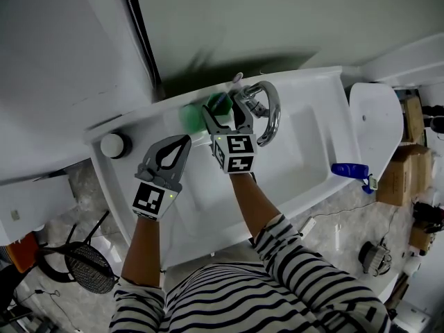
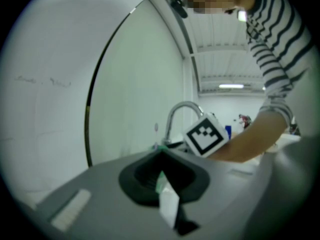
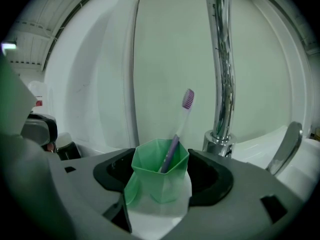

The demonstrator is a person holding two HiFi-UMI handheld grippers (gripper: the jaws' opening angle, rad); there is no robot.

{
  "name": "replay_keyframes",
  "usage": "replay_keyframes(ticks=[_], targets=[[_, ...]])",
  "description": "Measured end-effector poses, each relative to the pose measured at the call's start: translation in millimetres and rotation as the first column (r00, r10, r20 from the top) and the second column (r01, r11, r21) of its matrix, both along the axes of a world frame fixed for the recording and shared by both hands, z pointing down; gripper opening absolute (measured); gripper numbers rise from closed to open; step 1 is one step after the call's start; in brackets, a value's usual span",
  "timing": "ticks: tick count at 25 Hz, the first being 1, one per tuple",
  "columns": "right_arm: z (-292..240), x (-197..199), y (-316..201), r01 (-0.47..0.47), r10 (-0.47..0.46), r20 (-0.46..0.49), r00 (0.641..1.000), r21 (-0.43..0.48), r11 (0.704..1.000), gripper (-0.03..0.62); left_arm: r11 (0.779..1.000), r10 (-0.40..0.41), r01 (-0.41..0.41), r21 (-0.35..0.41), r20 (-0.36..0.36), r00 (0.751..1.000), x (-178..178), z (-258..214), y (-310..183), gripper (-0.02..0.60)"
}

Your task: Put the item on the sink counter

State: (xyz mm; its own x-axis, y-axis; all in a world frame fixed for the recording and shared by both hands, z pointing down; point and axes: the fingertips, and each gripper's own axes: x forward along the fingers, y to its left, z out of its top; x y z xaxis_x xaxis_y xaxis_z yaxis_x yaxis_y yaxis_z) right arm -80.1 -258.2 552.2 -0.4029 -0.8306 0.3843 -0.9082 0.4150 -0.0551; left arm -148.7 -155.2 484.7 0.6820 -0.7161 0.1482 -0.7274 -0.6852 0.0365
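While only its own view shows it clearly, the right gripper (image 3: 159,189) clamps one cup (image 3: 160,171) holding one toothbrush (image 3: 183,115); left gripper (image 2: 162,171) closed.

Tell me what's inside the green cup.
A purple toothbrush stands in the green cup, head up and tilted. The cup's wall hides the handle's lower end and the cup's bottom.

The faucet (image 1: 272,113) stands close at 3 o'clock of the green cup (image 3: 160,176) and the wall (image 3: 165,44) at 12. The basin (image 1: 291,158) at 6 o'clock is open.
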Motion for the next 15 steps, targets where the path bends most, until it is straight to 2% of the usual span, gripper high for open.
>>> replay_keyframes(ticks=[6, 9, 13, 15], targets=[[6.1, -0.9, 2.8, 0.029, -0.029, -0.003, 1.0, -0.032, 0.999, 0.307, 1.0, 0.001, -0.001, -0.003, 0.001, 1.0, 2.0, 0.2, -0.2, 0.006], [4.9, -3.8, 6.2, 0.047, -0.046, 0.005, 0.999, -0.032, 0.998, 0.307, 1.0, 0.008, -0.008, -0.008, 0.015, 1.0, 3.6, 2.6, 0.7, 0.006], [3.2, -3.5, 9.4, 0.047, -0.047, -0.003, 0.999, -0.028, 0.999, 0.307, 1.0, 0.001, -0.001, 0.002, -0.013, 1.0, 8.3, -5.1, -0.9, 0.006], [1.5, -2.8, 9.9, 0.042, -0.042, -0.012, 0.999, -0.02, 0.999, 0.307, 1.0, 0.005, -0.005, -0.001, -0.004, 1.0, 8.9, -4.2, -0.2, 0.006]])
